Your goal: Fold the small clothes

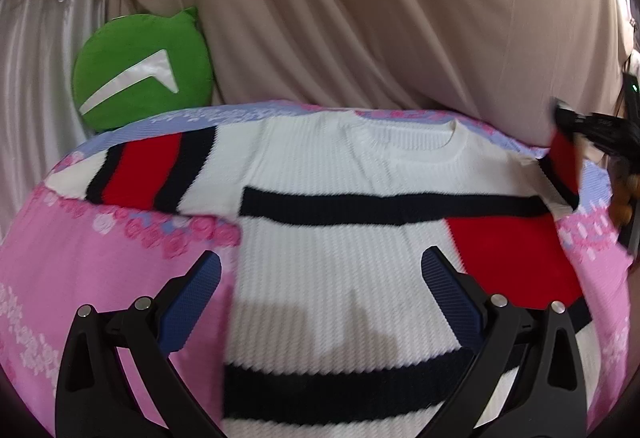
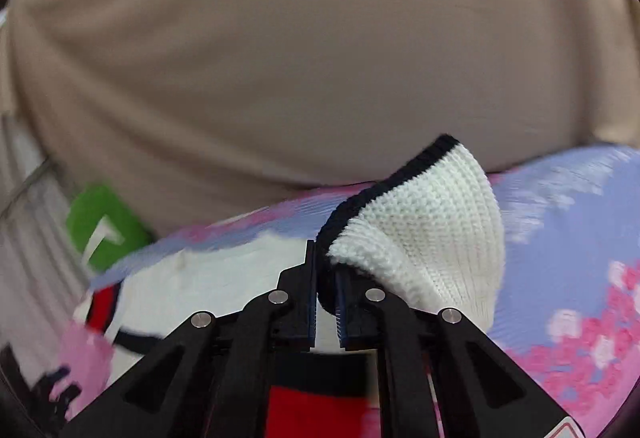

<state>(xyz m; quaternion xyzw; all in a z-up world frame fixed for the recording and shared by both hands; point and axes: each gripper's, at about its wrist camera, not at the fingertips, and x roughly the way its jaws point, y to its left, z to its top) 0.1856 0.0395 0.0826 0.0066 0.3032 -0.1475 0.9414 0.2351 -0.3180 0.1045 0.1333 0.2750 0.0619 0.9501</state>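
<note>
Sweater sleeve cuff (image 2: 420, 222) sits clamped between the right gripper (image 2: 325, 290) fingers, lifted off the bed at 12 o'clock in that view. Left gripper (image 1: 320, 302) hangs with fingers wide apart, holding nothing, over the sweater (image 1: 340, 238) body lying flat on the pink floral sheet (image 1: 100, 278). I judge the sleeve fold is under way; next the cuff should travel inward across the chest. Only the left view shows the whole garment, plus a green cushion (image 1: 140, 78) at 10 o'clock.

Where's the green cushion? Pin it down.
The green cushion sits at the left of both wrist views, just beyond the far edge of the pink bedspread, against the beige curtain.
</note>
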